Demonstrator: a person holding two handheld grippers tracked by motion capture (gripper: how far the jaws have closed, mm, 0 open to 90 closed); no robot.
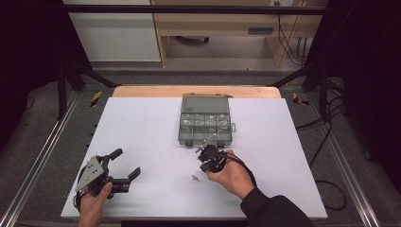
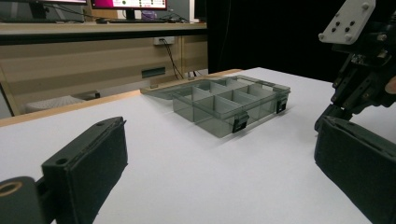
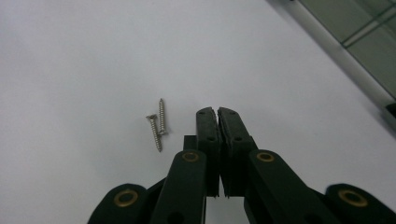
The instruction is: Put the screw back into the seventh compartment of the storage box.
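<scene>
The two small silver screws [image 3: 158, 125] were of shiny threaded metal. The grey translucent plastic compartment box [image 1: 204, 124] looked smooth and glossy. The white bench [image 1: 142, 142] surface was matt and smooth. The black jaws were of matt plastic with brass-coloured rivets.

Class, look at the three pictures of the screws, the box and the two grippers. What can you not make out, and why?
- Whether the shut right gripper pinches anything: gripper view, pads pressed together hide it.
- How many screws: high view, too small; the right gripper view shows two.
- What lies in the box: high view, too small; left gripper view, tinted walls.
- Box in right gripper view: cut off by the edge.
</scene>
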